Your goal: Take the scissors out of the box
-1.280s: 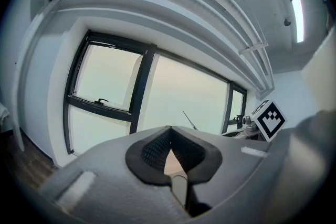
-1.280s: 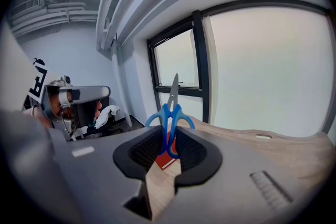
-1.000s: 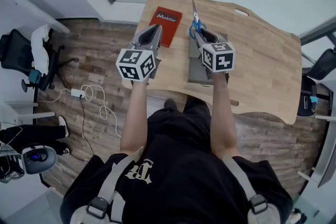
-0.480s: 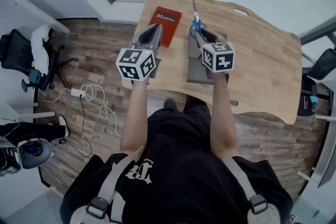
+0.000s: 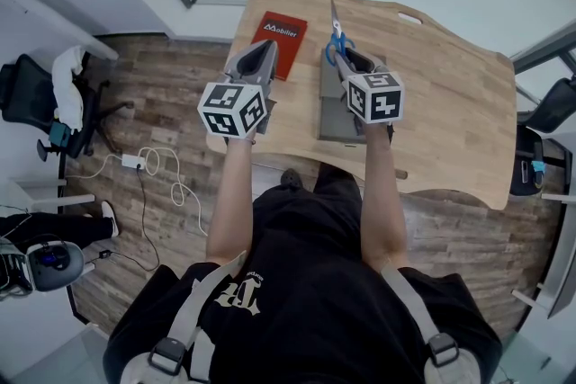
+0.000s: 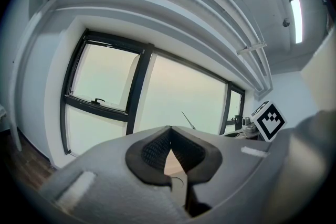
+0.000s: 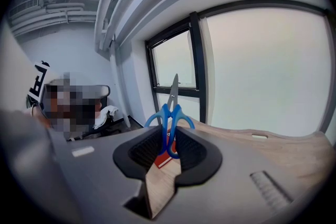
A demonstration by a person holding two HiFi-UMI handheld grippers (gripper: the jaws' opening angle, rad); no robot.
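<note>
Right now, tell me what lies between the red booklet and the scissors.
Only a bare strip of wooden table, seen in the head view. The red booklet lies flat left of it; the right gripper clamps the scissors in its jaws.

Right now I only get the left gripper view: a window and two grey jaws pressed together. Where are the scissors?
Observer: The right gripper has them. Its jaws are closed on the blue handles of the scissors, and the blades point away from the person.
Operator: And the box?
Observer: A flat grey box lies on the wooden table, under the right gripper.
Operator: Is anything near my gripper?
Observer: A flat red item with white print lies on the table, just beyond the tips of the left gripper.
</note>
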